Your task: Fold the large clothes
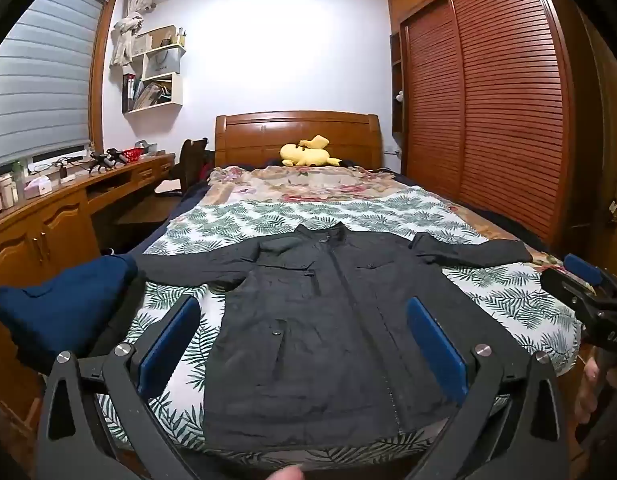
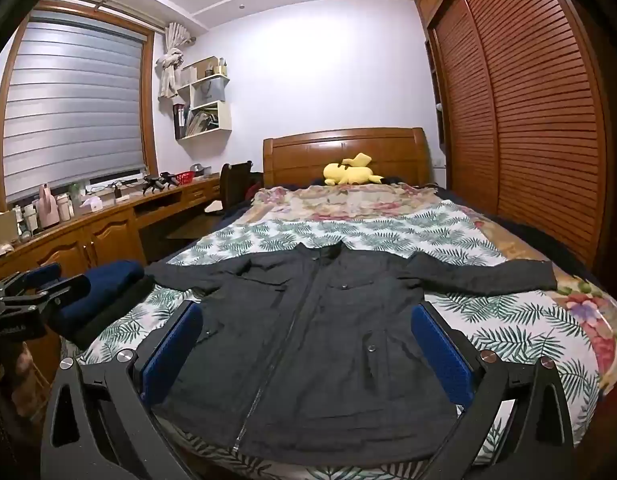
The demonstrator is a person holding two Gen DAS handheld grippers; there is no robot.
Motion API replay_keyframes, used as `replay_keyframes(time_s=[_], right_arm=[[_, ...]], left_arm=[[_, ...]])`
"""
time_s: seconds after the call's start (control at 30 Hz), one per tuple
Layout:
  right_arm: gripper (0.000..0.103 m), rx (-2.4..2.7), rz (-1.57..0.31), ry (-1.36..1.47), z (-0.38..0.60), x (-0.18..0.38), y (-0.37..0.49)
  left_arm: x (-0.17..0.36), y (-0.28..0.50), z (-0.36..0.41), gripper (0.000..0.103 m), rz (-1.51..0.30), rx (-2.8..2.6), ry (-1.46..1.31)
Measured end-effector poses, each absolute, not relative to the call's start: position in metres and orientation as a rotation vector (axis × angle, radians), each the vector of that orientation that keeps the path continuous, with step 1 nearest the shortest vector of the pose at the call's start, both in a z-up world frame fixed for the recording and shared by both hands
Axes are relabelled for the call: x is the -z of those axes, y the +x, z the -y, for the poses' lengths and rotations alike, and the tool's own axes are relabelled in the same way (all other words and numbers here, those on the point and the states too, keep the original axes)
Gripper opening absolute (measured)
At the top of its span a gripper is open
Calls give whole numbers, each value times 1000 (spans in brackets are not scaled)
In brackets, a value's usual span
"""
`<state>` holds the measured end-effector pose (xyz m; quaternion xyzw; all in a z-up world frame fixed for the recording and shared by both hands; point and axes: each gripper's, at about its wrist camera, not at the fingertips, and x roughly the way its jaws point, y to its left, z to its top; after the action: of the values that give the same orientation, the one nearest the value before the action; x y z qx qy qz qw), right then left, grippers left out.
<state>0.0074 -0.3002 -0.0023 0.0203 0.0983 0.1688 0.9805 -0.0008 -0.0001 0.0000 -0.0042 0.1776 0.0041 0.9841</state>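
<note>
A black jacket [image 1: 320, 320] lies flat and face up on the bed, zipped, collar toward the headboard, both sleeves spread sideways. The same jacket [image 2: 308, 332] fills the middle of the right wrist view. My left gripper [image 1: 302, 344] hovers above the jacket's lower half, open wide, blue pads apart with nothing between them. My right gripper [image 2: 304, 348] is likewise open over the hem area and holds nothing. The right gripper [image 1: 588, 292] also shows at the right edge of the left wrist view. The left gripper [image 2: 36, 288] shows at the left edge of the right wrist view.
Folded dark blue clothes [image 1: 64, 304] sit stacked at the bed's left edge, over the jacket's left cuff. A yellow plush toy [image 1: 308, 152] lies by the wooden headboard [image 1: 296, 132]. A cluttered desk [image 1: 68, 200] runs along the left; a louvered wardrobe [image 1: 488, 112] stands on the right.
</note>
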Motion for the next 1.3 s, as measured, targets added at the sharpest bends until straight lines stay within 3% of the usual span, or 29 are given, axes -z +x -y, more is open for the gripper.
replay_keyframes(time_s=[1.3], right_arm=[[103,-344,-194,38,301,1,4]], left_arm=[[-15,-19,6,103,-322,-2,2]])
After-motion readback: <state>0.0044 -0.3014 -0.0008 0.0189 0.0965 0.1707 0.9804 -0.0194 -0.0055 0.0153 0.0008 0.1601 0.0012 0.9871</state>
